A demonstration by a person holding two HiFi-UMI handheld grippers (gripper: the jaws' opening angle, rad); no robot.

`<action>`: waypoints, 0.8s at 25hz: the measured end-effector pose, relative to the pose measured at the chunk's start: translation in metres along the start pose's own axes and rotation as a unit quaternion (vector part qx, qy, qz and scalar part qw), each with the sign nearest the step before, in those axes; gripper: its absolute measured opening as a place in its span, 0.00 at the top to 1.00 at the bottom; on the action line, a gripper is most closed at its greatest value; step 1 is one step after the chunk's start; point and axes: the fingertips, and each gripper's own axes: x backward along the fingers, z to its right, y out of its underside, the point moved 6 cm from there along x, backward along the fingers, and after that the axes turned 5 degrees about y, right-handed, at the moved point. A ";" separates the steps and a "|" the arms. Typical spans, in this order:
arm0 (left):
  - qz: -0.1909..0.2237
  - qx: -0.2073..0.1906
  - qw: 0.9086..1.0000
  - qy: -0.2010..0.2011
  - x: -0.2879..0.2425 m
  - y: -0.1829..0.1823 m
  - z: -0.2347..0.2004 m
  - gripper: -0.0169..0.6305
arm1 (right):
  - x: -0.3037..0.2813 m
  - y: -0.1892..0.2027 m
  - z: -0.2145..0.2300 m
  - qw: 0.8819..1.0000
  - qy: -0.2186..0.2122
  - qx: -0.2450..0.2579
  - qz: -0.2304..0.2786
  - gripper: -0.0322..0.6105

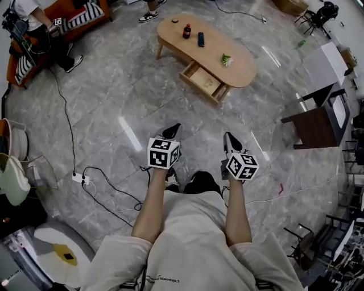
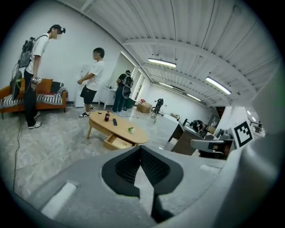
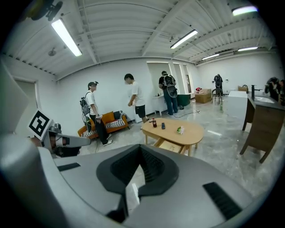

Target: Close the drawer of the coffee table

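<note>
The oval wooden coffee table (image 1: 227,54) stands some way ahead of me on the grey floor. Its drawer (image 1: 203,81) is pulled out toward me, and the light inside is showing. I hold both grippers low in front of my body, well short of the table. The left gripper (image 1: 173,130) is shut and empty, and so is the right gripper (image 1: 228,137). In the left gripper view the jaw tips (image 2: 140,149) meet, with the table (image 2: 120,127) and open drawer (image 2: 116,142) beyond. In the right gripper view the tips (image 3: 140,149) also meet, below the table (image 3: 189,132) and drawer (image 3: 169,146).
A dark bottle (image 1: 186,31), a remote (image 1: 201,39) and a small green item (image 1: 227,59) lie on the tabletop. An orange sofa (image 1: 74,14) and a person stand at far left. A dark cabinet (image 1: 318,120) is at right. A power strip (image 1: 79,178) with cables lies left of me.
</note>
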 end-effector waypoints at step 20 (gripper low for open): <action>0.048 0.001 0.998 -0.042 -0.040 -0.085 -0.087 0.96 | -0.129 -0.083 -0.015 0.998 -0.059 0.020 0.016 0.93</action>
